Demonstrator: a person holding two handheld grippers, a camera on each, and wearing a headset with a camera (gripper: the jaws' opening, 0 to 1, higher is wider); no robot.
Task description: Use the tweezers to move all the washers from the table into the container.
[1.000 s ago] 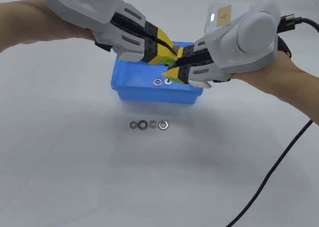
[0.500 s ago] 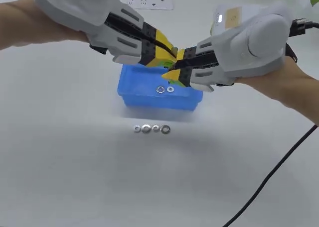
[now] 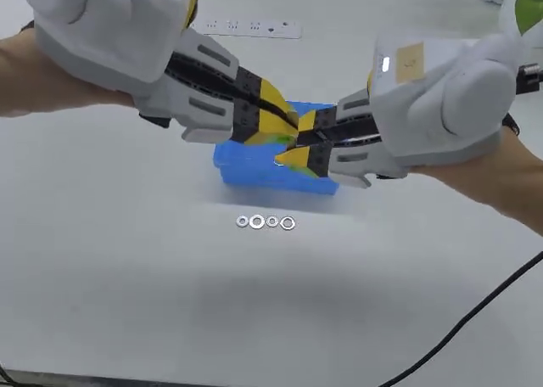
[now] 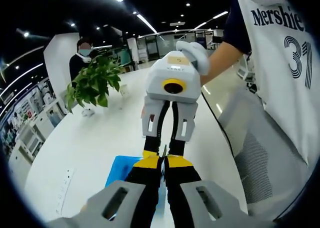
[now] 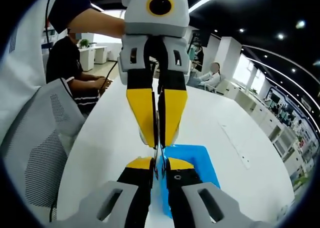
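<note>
Counting four washers [image 3: 265, 222] rowed on counter [image 3: 170, 277] before one blue container [image 3: 254, 162]; above it, left tongs [image 3: 288, 126] and right tongs [image 3: 288, 156], both clamped on tweezers [image 5: 159, 160]; jersey [image 4: 280, 63] lettering "Mershie 31".

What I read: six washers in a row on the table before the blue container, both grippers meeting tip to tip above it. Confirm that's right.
Not right. The head view shows four washers, not six, in a row on the table before the blue container. The left gripper and the right gripper, shut on the tweezers, do meet tip to tip above it.
</note>
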